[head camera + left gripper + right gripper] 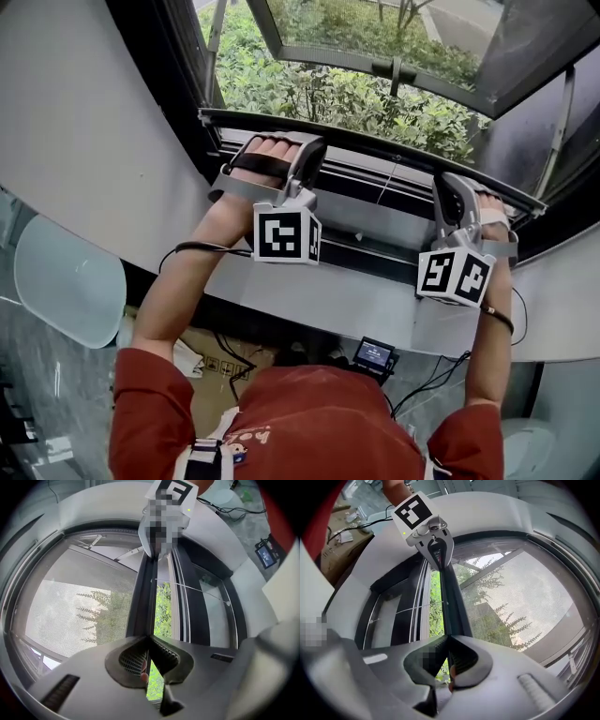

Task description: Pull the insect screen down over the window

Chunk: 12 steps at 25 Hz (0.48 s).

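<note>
Evenly does it: the left gripper [149, 641] and the right gripper [447, 641] each clamp the screen's dark bar [140, 597], well apart, so I judge both should draw down together to keep it level. The bar sits near the window frame [375, 211], with only a narrow strip of green bushes [162, 606] between them. The bar looks slim, stiff and smooth. The mesh [70, 611] is fine, grey and half-sheer, and would likely ripple if pulled askew.

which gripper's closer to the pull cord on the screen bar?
Right. The right gripper clamps the screen bar just right of the pull cord; the left gripper clamps it farther off to the cord's left.
</note>
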{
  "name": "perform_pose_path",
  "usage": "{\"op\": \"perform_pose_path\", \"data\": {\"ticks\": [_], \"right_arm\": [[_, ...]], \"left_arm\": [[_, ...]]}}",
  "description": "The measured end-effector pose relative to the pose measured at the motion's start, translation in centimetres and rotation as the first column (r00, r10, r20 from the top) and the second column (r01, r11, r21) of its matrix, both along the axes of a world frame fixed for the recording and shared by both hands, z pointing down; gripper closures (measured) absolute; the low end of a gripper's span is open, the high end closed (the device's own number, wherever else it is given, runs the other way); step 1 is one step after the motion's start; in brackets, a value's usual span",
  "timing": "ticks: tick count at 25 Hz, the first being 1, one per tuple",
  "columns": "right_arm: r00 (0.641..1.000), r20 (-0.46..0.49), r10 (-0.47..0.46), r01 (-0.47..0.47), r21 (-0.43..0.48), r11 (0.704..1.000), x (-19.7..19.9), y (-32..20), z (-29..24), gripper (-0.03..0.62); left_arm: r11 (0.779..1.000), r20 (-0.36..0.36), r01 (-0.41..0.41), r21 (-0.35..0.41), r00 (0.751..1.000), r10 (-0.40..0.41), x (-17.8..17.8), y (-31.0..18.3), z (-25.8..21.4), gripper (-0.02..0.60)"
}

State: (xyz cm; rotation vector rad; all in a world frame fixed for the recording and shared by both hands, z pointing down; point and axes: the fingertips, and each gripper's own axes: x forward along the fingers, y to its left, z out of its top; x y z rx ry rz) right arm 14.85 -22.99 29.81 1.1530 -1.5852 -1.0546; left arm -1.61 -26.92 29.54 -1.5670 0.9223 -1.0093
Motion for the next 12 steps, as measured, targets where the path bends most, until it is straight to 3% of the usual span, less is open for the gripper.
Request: {"op": "perform_pose_path", "data": {"ticks": [12], "right_arm": [[1.0, -0.008, 0.009, -0.009, -0.046, 0.999, 0.1, -0.1, 1.4, 0.566]], "left_arm": [[0.999, 0.005, 0.001, -0.032, 1.0, -0.001, 0.1, -0.1, 1.4, 0.558]]}}
